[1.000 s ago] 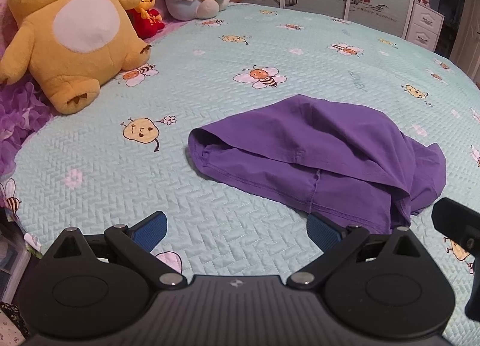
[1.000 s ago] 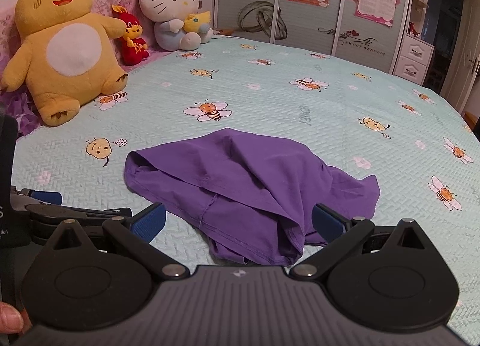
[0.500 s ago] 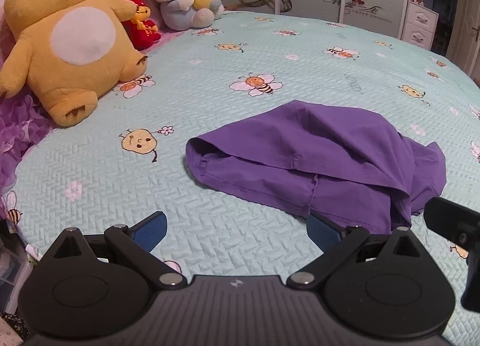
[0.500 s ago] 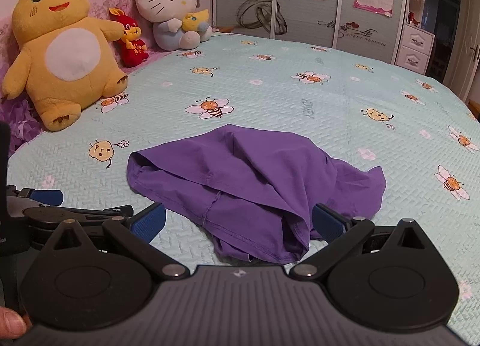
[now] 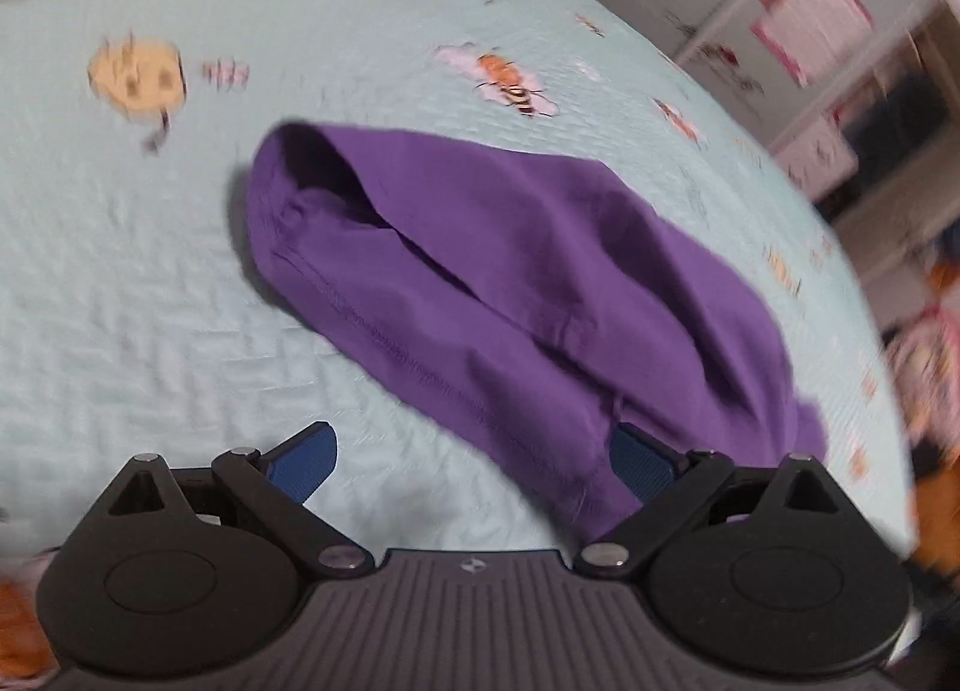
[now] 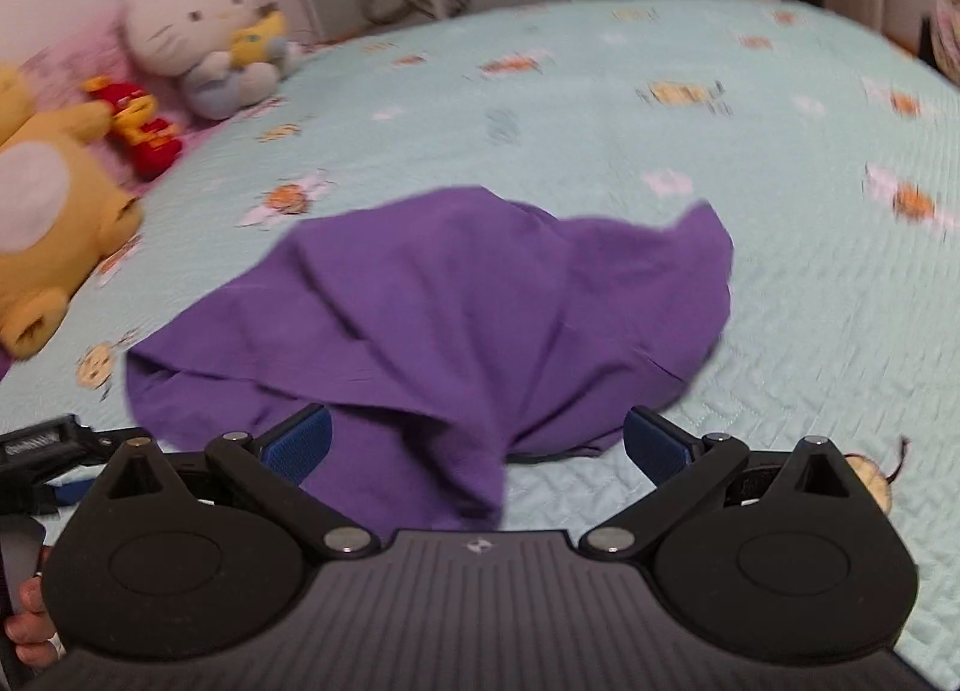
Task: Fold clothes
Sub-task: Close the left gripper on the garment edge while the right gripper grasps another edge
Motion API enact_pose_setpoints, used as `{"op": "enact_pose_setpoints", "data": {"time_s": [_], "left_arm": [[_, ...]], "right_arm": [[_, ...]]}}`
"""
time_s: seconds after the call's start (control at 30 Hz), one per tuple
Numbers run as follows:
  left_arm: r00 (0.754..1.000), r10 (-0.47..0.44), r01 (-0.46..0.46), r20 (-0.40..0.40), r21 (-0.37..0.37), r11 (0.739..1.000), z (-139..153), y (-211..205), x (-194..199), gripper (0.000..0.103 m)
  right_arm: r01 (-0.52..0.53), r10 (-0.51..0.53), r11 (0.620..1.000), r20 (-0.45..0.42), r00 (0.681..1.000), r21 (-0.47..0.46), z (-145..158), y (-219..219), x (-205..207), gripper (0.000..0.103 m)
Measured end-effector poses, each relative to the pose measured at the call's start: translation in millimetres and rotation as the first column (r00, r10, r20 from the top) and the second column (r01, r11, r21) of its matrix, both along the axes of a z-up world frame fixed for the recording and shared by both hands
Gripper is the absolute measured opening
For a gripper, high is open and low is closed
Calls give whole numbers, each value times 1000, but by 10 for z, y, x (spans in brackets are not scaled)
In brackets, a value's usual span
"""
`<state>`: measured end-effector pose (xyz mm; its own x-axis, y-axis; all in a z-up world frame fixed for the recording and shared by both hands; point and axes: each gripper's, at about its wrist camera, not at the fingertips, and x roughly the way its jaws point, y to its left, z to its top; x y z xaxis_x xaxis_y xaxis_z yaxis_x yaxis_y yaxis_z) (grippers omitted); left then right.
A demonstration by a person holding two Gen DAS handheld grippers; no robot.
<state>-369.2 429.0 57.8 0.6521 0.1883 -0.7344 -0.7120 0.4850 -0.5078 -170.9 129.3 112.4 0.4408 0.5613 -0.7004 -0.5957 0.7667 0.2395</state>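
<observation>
Purple garment (image 5: 510, 283) between wide-open jaws, both grippers; contact unclear, blurred.

We see a pale-green quilted bedspread printed with bees (image 6: 780, 295) | a big yellow plush toy with a white belly (image 6: 54, 229) at its left edge | a small red plush doll (image 6: 141, 130) beside it | a white plush cat (image 6: 198, 43) | wardrobe doors with pink posters (image 5: 804, 25) behind

Left tongs (image 5: 471, 460) and right tongs (image 6: 477, 445) both spread wide
</observation>
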Motion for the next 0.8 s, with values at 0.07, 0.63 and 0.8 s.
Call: {"op": "enact_pose_setpoints", "data": {"time_s": [0.07, 0.63, 0.8], "left_arm": [[999, 28, -26, 34, -58, 998, -131, 93, 137, 100], [990, 73, -47, 118, -208, 977, -433, 363, 1118, 34], [988, -83, 85, 130, -5, 996, -75, 89, 978, 9]], "right_arm": [[11, -11, 1000, -14, 1000, 13, -163, 21, 165, 102], [53, -31, 996, -287, 957, 71, -747, 802, 980, 84], [-32, 43, 997, -154, 987, 71, -519, 752, 721, 23]]}}
